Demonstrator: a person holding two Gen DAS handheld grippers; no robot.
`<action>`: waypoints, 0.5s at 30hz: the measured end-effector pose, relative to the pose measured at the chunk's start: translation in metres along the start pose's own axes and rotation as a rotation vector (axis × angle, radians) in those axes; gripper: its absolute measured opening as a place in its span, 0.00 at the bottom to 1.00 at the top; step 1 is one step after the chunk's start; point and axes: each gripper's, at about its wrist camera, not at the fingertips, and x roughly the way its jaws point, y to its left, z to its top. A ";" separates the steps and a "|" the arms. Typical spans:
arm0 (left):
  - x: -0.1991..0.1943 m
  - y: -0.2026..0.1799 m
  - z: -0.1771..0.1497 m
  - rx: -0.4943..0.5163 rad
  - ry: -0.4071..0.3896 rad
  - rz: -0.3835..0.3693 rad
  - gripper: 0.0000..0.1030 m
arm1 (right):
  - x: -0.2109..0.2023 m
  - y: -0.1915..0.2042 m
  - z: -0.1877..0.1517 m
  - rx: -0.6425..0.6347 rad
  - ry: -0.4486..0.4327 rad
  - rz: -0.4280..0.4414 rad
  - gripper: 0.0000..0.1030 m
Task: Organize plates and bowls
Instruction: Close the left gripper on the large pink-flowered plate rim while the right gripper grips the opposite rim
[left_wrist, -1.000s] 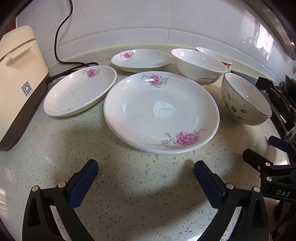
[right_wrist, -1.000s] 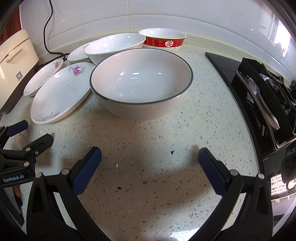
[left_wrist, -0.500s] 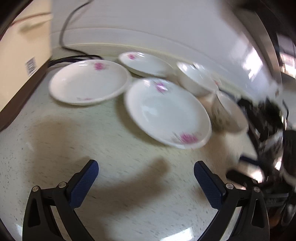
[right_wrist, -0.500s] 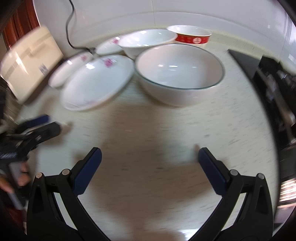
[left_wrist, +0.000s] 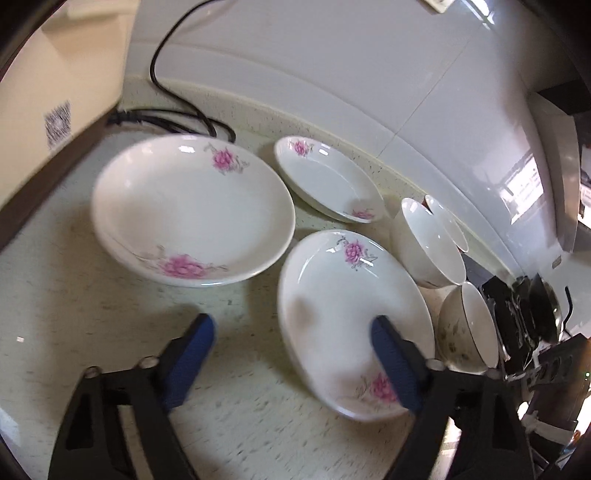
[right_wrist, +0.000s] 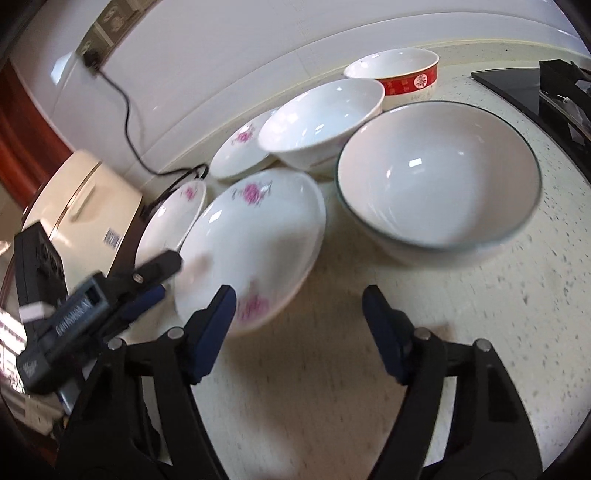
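Three white plates with pink flowers lie on the counter: a large plate (left_wrist: 332, 295) (right_wrist: 255, 236), a medium plate (left_wrist: 184, 206) and a small plate (left_wrist: 325, 177). To their right stand a white bowl (right_wrist: 317, 110), a red-banded bowl (right_wrist: 406, 77) and a green-rimmed bowl (right_wrist: 439, 177). My left gripper (left_wrist: 293, 360) is closing, empty, with the large plate's near left rim between its fingers and no pad pressing on it. My right gripper (right_wrist: 299, 325) is closing over bare counter, its left finger (right_wrist: 214, 325) in front of that plate's near rim.
A cream rice cooker (left_wrist: 55, 92) stands at the left with its black cord (left_wrist: 166, 92) running up the tiled wall. A black stove (right_wrist: 554, 92) borders the counter on the right. Speckled counter (right_wrist: 369, 406) lies bare in front of the dishes.
Both grippers have rolled and swung left toward the plates. Their jaws stand narrower than before. The left gripper now reaches the large plate's rim; the dishes have not moved.
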 end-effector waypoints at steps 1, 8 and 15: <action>0.002 -0.002 0.001 0.003 -0.023 0.008 0.78 | 0.002 0.001 0.002 0.005 -0.004 -0.002 0.70; 0.007 -0.009 -0.002 0.050 -0.035 -0.007 0.48 | 0.017 0.006 0.014 -0.005 -0.015 -0.019 0.42; 0.005 -0.005 -0.006 0.059 -0.031 0.017 0.19 | 0.018 0.002 0.009 0.011 -0.016 -0.026 0.20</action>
